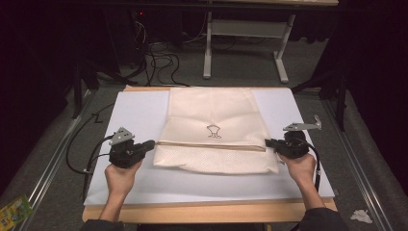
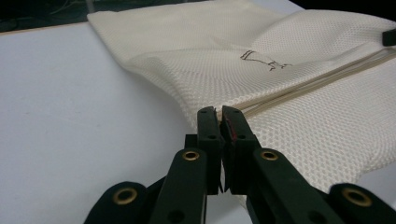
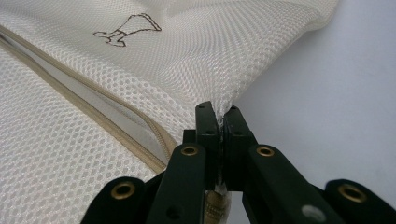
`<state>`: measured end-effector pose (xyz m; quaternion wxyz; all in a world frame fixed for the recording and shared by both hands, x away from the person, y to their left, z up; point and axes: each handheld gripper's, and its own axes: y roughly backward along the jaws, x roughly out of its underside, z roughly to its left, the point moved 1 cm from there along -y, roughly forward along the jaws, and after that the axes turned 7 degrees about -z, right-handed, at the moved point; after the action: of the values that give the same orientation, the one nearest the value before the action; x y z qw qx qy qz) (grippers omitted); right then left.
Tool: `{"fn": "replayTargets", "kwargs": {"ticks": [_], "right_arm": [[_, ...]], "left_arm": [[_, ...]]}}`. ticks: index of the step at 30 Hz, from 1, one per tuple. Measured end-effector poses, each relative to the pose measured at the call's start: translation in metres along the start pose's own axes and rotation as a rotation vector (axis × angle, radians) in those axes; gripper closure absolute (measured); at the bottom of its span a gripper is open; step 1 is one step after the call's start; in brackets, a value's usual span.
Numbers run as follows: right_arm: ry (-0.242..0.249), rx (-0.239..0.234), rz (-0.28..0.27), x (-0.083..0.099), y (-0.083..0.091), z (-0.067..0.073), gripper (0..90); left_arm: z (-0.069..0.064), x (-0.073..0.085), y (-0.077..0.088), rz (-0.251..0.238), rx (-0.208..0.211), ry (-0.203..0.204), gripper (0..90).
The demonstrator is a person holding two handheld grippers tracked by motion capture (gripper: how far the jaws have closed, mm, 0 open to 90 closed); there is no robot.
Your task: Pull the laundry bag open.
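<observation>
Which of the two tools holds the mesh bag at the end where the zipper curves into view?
The right tool: the mesh bag is pinched beside its zipper's curved end. The left tool grips plain mesh edge.

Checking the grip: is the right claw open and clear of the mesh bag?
No, the right claw is shut, pinching the mesh bag edge.

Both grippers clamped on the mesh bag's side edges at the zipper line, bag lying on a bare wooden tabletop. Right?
Not quite. The grips are as you say: the left gripper and right gripper are each shut on a side edge of the mesh bag by the zipper. But the bag lies on a white sheet covering the table, with wood showing only at the edges, as the high view shows.
</observation>
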<state>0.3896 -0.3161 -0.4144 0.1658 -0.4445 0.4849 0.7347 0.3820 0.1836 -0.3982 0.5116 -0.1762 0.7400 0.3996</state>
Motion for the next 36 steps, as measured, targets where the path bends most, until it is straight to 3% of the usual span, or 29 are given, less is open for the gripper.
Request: {"fn": "replayTargets", "kwargs": {"ticks": [6,12,22,36], "right_arm": [[-0.009,0.002,0.003,0.004,0.0,-0.003,88.9],[-0.003,-0.012,-0.004,0.004,0.0,0.001,88.7],[-0.029,-0.019,0.02,0.014,-0.004,-0.002,88.2],[-0.019,-0.01,0.048,0.024,-0.009,-0.001,87.7]], "left_arm": [[-0.003,0.004,-0.003,0.012,0.009,-0.005,87.3],[0.002,0.011,-0.003,0.024,0.024,0.026,87.1],[-0.003,0.021,-0.005,0.052,0.04,0.019,87.1],[-0.005,0.031,-0.009,0.111,0.046,0.006,86.9]]}}
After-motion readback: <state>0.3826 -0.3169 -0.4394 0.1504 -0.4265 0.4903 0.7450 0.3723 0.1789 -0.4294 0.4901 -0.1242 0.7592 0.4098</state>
